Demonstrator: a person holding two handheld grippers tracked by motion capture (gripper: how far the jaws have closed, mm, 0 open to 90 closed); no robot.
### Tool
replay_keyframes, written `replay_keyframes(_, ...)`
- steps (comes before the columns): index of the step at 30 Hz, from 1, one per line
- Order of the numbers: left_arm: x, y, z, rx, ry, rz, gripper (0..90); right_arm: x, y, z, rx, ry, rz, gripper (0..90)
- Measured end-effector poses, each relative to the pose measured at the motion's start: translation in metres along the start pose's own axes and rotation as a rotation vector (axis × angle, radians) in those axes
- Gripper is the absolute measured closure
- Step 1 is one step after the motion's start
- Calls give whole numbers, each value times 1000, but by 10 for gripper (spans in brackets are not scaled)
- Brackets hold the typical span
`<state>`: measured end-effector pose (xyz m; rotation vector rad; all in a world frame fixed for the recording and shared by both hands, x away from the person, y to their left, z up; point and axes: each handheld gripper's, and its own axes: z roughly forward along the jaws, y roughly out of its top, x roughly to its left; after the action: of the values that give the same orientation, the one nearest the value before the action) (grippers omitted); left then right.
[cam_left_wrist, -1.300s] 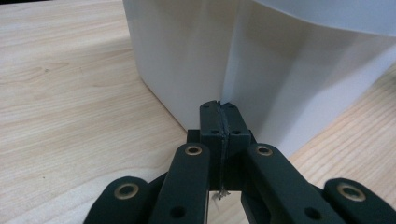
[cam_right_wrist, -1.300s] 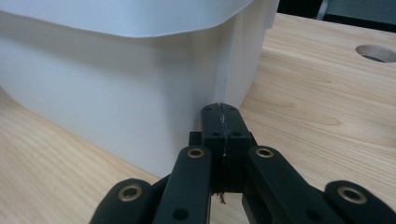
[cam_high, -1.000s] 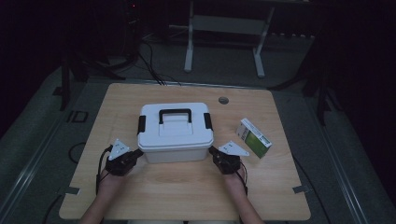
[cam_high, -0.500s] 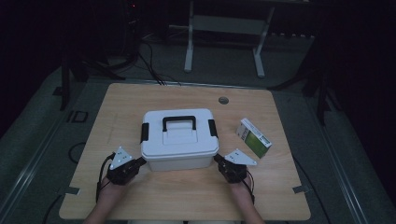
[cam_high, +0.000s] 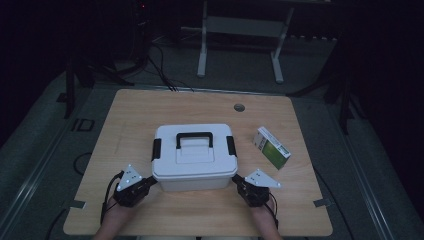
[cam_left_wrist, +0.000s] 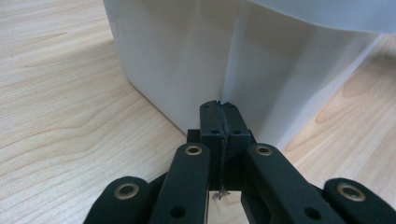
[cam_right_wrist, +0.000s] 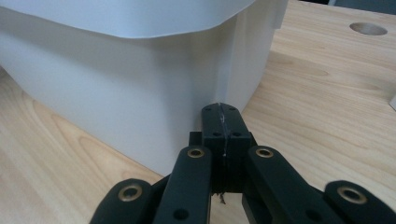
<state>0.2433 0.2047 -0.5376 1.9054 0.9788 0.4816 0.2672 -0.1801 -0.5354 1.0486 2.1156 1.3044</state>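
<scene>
A: High view, bench (cam_high: 150, 107) centre: white lidded box (cam_high: 194, 159) w/ black handle (cam_high: 194, 138). Left gripper (cam_high: 145, 183) & right gripper (cam_high: 239, 183) at its near corners, jaws pressed together, holding nothing.

B: Handling?

A: Stiff plastic, smooth walls, prob. slippery; weight unknown. Best hold looks like handle or side latches (cam_high: 156, 149).

B: Surroundings?

A: Pale wood bench, green carton (cam_high: 271, 147) to the right, dark room beyond.

Smooth matt white plastic box (cam_high: 194, 157) on a light, grained wooden table (cam_high: 150, 110).
</scene>
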Motion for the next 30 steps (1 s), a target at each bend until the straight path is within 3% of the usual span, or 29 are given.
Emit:
replay_keyframes(12,-8,-3,-3,0,-28,-1,897,4,-9,-18,3,15,8,900)
replay_keyframes(23,-14,-6,-7,-3,-35,23,896,7,-14,-29,8,29,14,900)
replay_keyframes(30,-16,-9,-10,-8,-46,12,897,11,-17,-35,10,38,19,900)
